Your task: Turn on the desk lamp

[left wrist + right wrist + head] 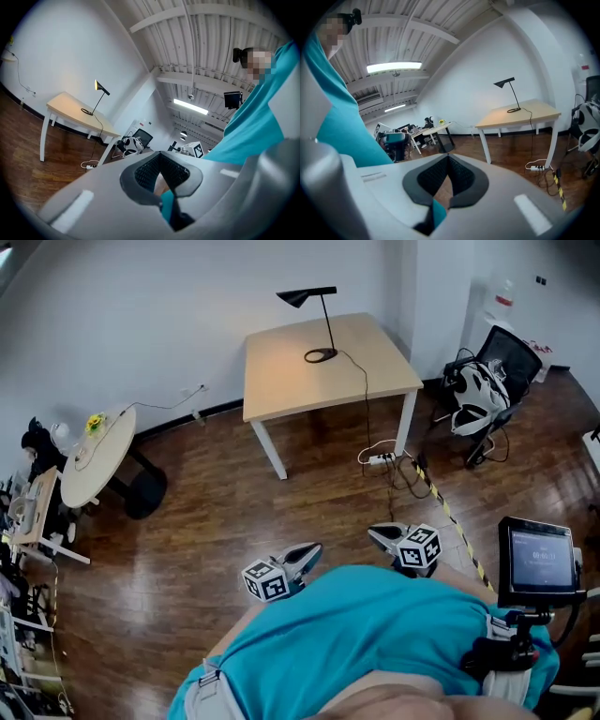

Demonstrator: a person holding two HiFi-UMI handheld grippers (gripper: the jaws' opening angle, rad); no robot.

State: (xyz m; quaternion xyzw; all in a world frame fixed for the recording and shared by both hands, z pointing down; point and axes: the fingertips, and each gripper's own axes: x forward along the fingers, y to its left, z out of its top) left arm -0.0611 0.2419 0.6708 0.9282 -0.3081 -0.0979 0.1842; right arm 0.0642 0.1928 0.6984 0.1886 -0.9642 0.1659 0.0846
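Note:
A black desk lamp [303, 297] stands on the far side of a light wooden desk [281, 390], well ahead of me across the wooden floor. Warm light lies on the desk top under its shade, and in the left gripper view the shade of the lamp [100, 87] glows yellow inside. Its cord runs off the desk to a power strip [379, 459] on the floor. My left gripper [315, 548] and right gripper [373, 532] are held close to my body, both shut and empty. The lamp [504, 83] and desk [520, 117] also appear far off in the right gripper view.
A round white table [94, 457] stands at the left with cluttered shelves beside it. An office chair [502, 362] with a bag stands right of the desk. Yellow-black tape [451, 517] crosses the floor. A screen on a stand [536, 559] is at my right.

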